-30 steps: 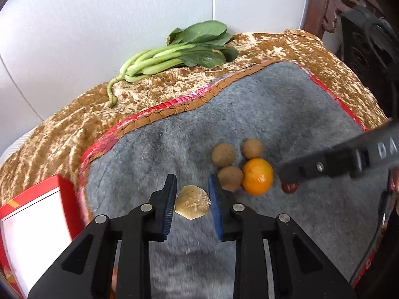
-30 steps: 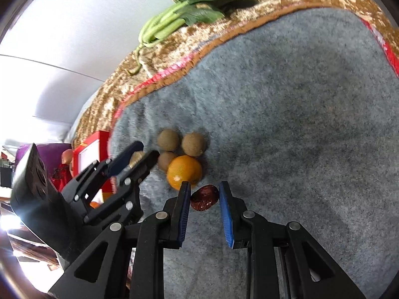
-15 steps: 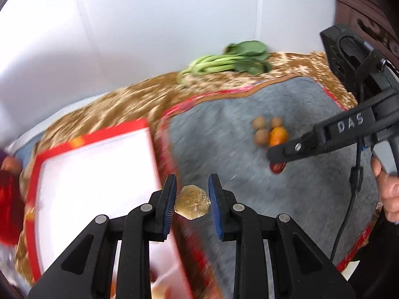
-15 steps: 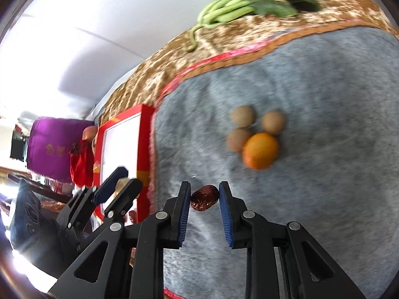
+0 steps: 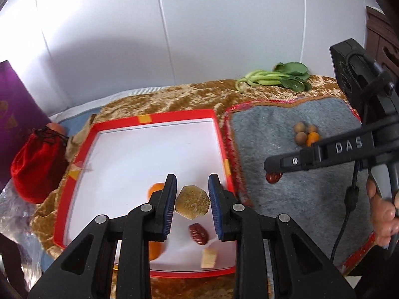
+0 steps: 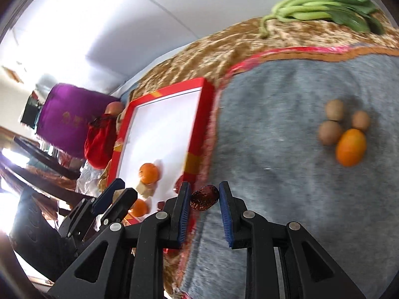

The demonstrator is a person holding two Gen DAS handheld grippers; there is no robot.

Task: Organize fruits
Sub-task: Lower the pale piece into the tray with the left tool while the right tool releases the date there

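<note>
Now | left gripper (image 5: 192, 200) clenched on tan chunk (image 5: 192, 201), above near-right of red tray (image 5: 154, 117) | right gripper (image 6: 204, 199) grasping 1 date (image 6: 204, 197), just right of tray edge

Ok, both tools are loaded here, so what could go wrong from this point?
1. The left tool holds the yellowish lump above the red box, right over a red date; dropped here, it may land on it.
2. The right tool carries a dark date over the grey mat, short of the box edge; a low pass could catch the rim.
3. The two tools sit close together and could bump.
</note>
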